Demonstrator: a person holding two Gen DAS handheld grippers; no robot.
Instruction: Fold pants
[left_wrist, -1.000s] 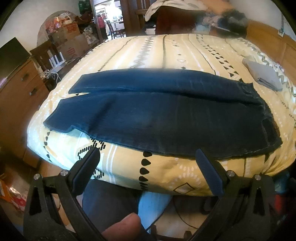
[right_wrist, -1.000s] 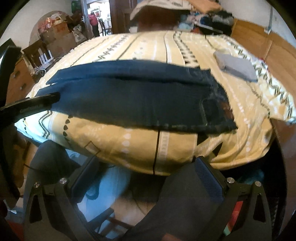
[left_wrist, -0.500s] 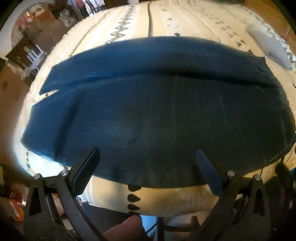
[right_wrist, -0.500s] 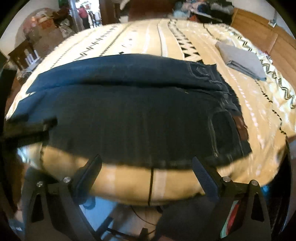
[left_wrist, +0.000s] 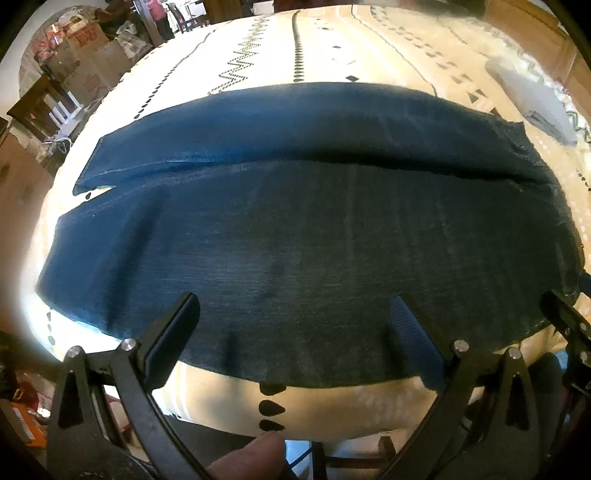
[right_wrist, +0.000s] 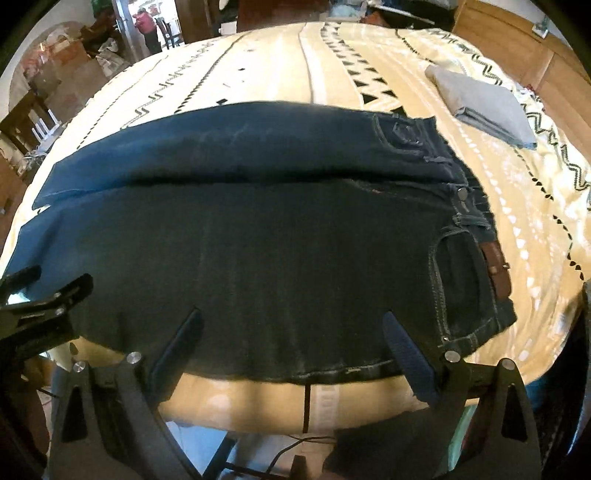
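Dark blue jeans (left_wrist: 295, 229) lie flat across the near side of a bed, both legs side by side, hems to the left and waistband with a brown patch (right_wrist: 495, 266) to the right. My left gripper (left_wrist: 291, 321) is open and empty, hovering over the near leg's edge around its middle. My right gripper (right_wrist: 291, 339) is open and empty over the near edge, closer to the waistband. Each gripper shows at the edge of the other's view, the left one (right_wrist: 44, 302) and the right one (left_wrist: 565, 321).
The bed has a yellow cover with black patterns (right_wrist: 280, 66). A folded grey garment (right_wrist: 480, 107) lies at the back right of the bed. A wooden headboard (right_wrist: 517, 44) stands to the right. Furniture and boxes (left_wrist: 74, 70) crowd the far left.
Both grippers have moved forward and down toward the near edge of the jeans, which now fill the views. The jeans have not moved.
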